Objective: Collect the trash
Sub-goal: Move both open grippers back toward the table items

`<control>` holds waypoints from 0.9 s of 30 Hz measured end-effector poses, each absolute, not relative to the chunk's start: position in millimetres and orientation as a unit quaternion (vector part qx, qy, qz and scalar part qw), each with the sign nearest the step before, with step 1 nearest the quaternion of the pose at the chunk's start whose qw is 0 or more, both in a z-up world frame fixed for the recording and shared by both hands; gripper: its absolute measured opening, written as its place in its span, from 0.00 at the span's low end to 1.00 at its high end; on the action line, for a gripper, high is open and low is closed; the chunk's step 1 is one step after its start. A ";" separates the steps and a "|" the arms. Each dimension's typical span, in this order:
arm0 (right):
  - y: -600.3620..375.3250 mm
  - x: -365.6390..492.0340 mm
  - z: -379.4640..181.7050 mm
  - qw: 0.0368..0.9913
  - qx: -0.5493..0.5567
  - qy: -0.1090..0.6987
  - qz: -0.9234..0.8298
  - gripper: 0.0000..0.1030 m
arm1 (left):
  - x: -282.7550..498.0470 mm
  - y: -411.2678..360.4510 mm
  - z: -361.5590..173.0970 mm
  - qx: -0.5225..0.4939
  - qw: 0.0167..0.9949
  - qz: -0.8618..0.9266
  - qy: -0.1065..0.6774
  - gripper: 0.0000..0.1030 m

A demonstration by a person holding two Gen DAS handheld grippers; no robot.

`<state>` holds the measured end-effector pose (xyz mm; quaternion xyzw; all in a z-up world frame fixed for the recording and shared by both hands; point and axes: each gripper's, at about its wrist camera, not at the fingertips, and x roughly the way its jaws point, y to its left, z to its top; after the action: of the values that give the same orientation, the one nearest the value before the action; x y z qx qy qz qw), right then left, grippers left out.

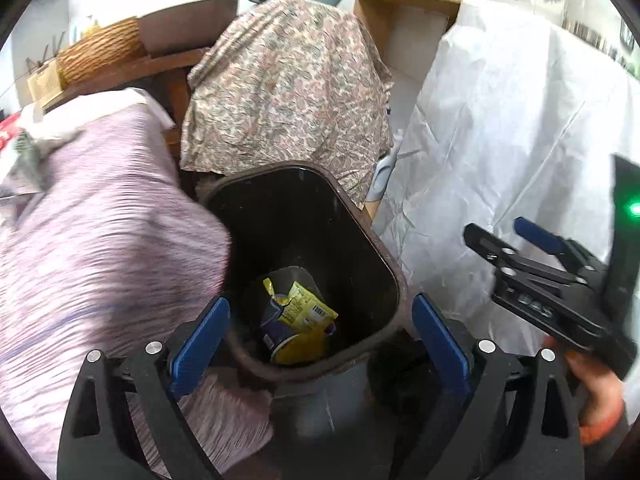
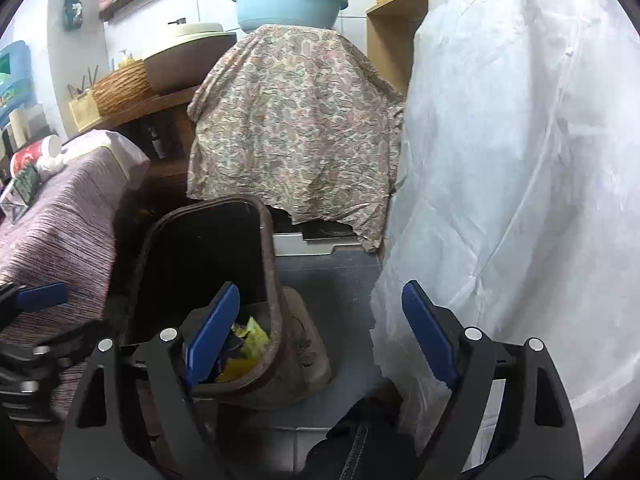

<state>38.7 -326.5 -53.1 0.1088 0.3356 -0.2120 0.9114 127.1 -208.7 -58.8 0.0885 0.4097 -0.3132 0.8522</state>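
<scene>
A dark brown trash bin (image 1: 394, 276) stands on the floor, open at the top. Inside lie a yellow snack wrapper (image 1: 306, 306) and a purple cup (image 1: 276, 332). My left gripper (image 1: 320, 336) is open and empty right above the bin's near rim. My right gripper (image 2: 320, 336) is open and empty, just right of the bin (image 2: 276, 280), over the grey floor. The wrapper shows in the right wrist view (image 2: 250, 344) too. The right gripper also shows in the left wrist view (image 1: 508, 236), and the left gripper at the left edge of the right wrist view (image 2: 40, 296).
A table under a purple striped cloth (image 1: 100, 248) is left of the bin, with a red and white cup (image 2: 36, 156) and crumpled packets on it. A paisley-covered box (image 1: 288, 84) stands behind the bin. A white sheet (image 1: 520, 140) covers something on the right.
</scene>
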 end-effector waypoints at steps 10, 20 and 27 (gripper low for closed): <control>-255.4 79.3 -21.3 0.932 0.093 0.335 -0.099 0.81 | 107.6 -123.1 2.3 0.038 0.891 -0.266 0.366 0.94; -151.1 123.2 17.3 0.944 0.039 0.326 0.042 0.81 | 116.9 1.6 30.0 -0.013 0.938 -0.105 0.331 0.95; -95.6 142.7 32.2 0.941 0.005 0.322 0.100 0.84 | 127.5 83.8 37.1 -0.055 0.941 -0.020 0.334 0.95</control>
<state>142.7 -95.6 32.2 0.0049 0.3220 0.1002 0.9414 127.5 83.8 37.1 -0.0550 0.3338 -0.0201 0.9408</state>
